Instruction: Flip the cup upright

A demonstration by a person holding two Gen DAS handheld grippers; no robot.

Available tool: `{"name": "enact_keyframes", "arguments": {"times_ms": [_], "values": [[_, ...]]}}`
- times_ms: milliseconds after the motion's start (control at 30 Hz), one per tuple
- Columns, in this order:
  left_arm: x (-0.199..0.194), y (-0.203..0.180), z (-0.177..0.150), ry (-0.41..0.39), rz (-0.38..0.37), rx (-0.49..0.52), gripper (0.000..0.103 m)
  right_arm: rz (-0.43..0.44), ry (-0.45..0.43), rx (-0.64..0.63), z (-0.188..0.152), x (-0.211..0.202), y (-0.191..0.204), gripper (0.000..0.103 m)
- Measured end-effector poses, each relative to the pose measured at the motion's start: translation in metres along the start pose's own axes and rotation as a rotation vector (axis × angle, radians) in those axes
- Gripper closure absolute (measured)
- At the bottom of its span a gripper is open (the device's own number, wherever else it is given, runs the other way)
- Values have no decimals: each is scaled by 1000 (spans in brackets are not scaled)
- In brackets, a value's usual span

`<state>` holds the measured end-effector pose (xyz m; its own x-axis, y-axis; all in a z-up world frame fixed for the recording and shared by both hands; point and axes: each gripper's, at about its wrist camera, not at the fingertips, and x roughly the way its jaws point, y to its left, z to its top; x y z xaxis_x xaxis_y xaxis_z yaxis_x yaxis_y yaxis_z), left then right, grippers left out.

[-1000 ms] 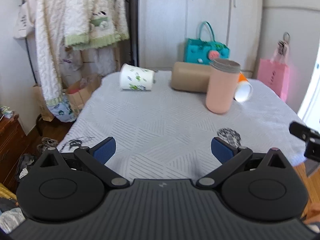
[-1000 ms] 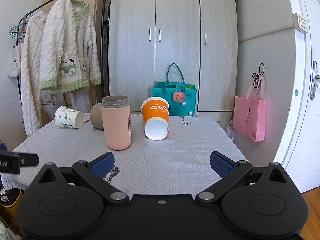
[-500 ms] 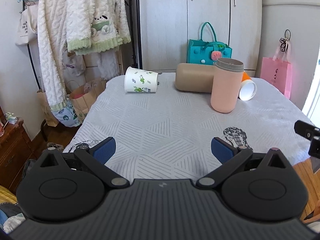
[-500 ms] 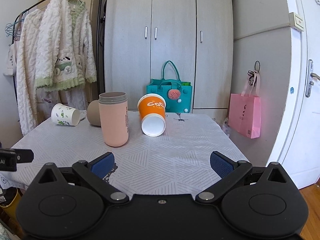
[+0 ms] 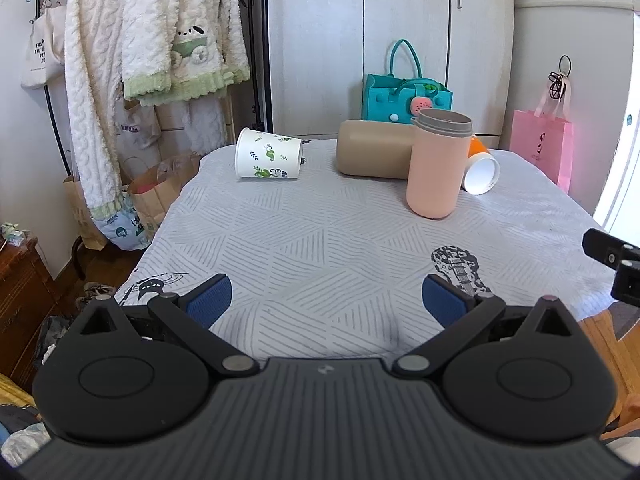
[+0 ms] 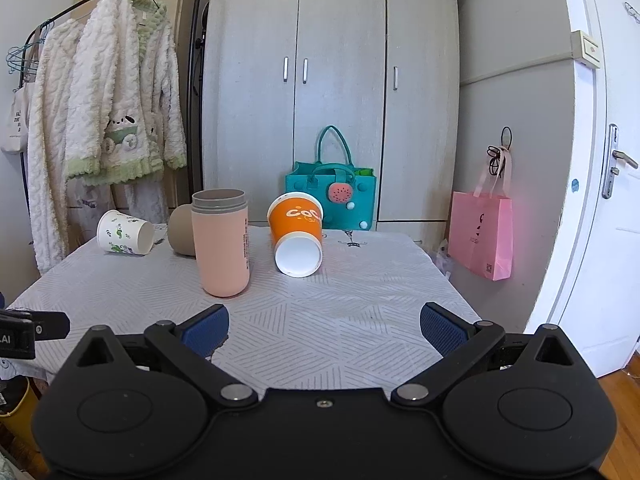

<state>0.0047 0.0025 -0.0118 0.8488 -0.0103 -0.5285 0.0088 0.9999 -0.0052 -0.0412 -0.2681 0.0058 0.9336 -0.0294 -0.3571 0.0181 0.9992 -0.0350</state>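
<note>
Both of my grippers hang at the near edge of the table, well short of any cup: the left gripper has its fingers spread wide with nothing between them, and the right gripper is spread the same way and empty too. As I judge the flipping job, one cup stands and three lie. The pink cup is upright on its base, mouth up, near the middle of the table. The orange cup lies on its side just to its right, white mouth turned toward me. The white cup with green leaves lies on its side at the far left, and the tan cup lies on its side at the back, partly hidden behind the pink one. So I count four cups in all, and three are left to be stood up.
</note>
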Motion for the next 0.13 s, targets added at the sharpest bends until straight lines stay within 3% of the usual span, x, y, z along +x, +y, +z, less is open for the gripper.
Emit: {"name": "enact_keyframes", "arguments": {"times_ms": [133], "values": [[-2, -1, -1, 3, 0, 2, 0, -1, 2, 2, 0, 0, -1, 0]]}}
